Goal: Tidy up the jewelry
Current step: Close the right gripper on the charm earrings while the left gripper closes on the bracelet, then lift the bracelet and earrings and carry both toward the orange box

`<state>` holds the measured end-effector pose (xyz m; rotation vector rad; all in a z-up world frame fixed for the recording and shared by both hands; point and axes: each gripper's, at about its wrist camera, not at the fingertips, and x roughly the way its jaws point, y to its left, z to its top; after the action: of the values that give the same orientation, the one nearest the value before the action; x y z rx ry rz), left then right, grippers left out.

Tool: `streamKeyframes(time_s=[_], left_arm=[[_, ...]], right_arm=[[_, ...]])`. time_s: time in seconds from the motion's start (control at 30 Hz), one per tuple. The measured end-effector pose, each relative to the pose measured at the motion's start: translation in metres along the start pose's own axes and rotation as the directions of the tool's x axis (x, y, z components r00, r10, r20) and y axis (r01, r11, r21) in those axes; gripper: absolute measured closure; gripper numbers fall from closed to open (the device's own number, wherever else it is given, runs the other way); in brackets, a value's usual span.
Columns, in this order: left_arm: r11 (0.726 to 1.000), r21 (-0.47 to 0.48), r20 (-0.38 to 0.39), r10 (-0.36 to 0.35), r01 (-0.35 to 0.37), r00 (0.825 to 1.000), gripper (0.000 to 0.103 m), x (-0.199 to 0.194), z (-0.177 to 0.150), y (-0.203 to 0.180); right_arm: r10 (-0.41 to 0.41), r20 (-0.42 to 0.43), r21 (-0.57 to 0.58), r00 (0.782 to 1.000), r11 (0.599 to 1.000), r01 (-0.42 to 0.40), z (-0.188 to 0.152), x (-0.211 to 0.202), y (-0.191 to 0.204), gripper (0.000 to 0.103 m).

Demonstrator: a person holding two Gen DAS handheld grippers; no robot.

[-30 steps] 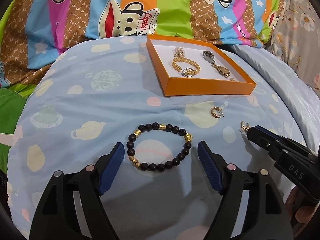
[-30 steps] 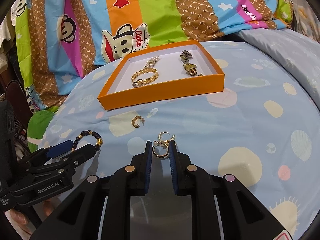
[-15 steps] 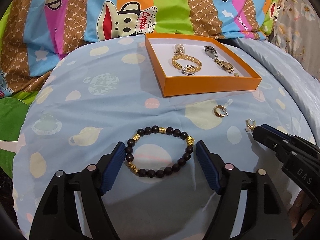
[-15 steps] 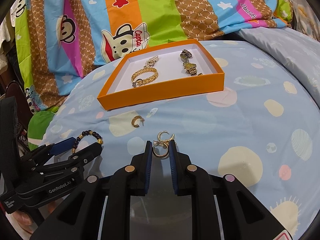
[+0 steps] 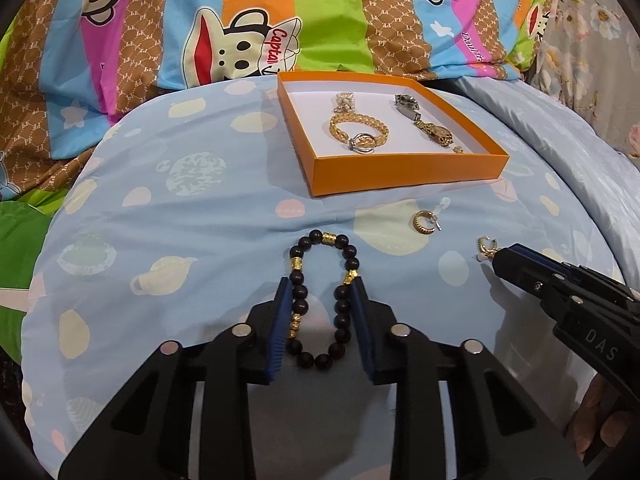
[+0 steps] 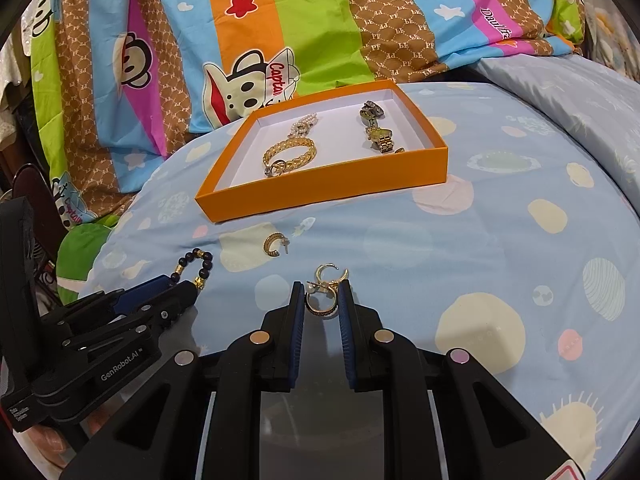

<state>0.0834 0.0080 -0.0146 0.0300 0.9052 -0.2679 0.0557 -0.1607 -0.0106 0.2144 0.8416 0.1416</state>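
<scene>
The left hand-held gripper [image 5: 322,304] is closing on the bracelet [image 5: 322,300] between its jaws; the right hand-held gripper [image 6: 322,300] is gripping earrings [image 6: 324,294].

Glossy dark beads [image 5: 320,300]; shiny gold metal earrings [image 6: 324,292]; matt orange cardboard box [image 5: 408,170].

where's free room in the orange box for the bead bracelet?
Orange box: bare white floor along its left wall, beside the gold chain bracelet, and a narrow strip between that and the watch. Centre and right side are crowded.
</scene>
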Motion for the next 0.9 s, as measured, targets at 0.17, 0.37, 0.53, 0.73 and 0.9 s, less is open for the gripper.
streamKeyframes(time_s=[0.17,0.37,0.53,0.73,0.9], left_arm=[[0.999,-0.033,0.001,-0.042,0.042,0.999,0.077,-0.002,0.000,0.005],[0.988,-0.118,0.019,-0.100,0.102,0.995,0.074,-0.006,0.000,0.021],[0.984,-0.139,0.012,-0.108,0.109,0.994,0.067,-0.004,0.000,0.024],[0.980,-0.161,0.025,-0.114,0.117,0.993,0.061,-0.007,0.000,0.029],[0.982,-0.162,0.018,-0.093,0.095,0.995,0.061,-0.005,0.000,0.030]], right_arm=[[0.001,0.001,0.001,1.000,1.000,-0.001,0.000,0.000,-0.001,0.087],[0.004,0.001,0.005,1.000,1.000,-0.004,0.000,-0.001,0.000,0.087],[0.007,0.002,0.007,1.000,1.000,-0.007,0.000,-0.002,-0.001,0.087],[0.007,0.002,0.008,1.000,1.000,-0.007,0.000,-0.001,-0.001,0.087],[0.007,0.002,0.008,1.000,1.000,-0.007,0.000,-0.002,0.000,0.087]])
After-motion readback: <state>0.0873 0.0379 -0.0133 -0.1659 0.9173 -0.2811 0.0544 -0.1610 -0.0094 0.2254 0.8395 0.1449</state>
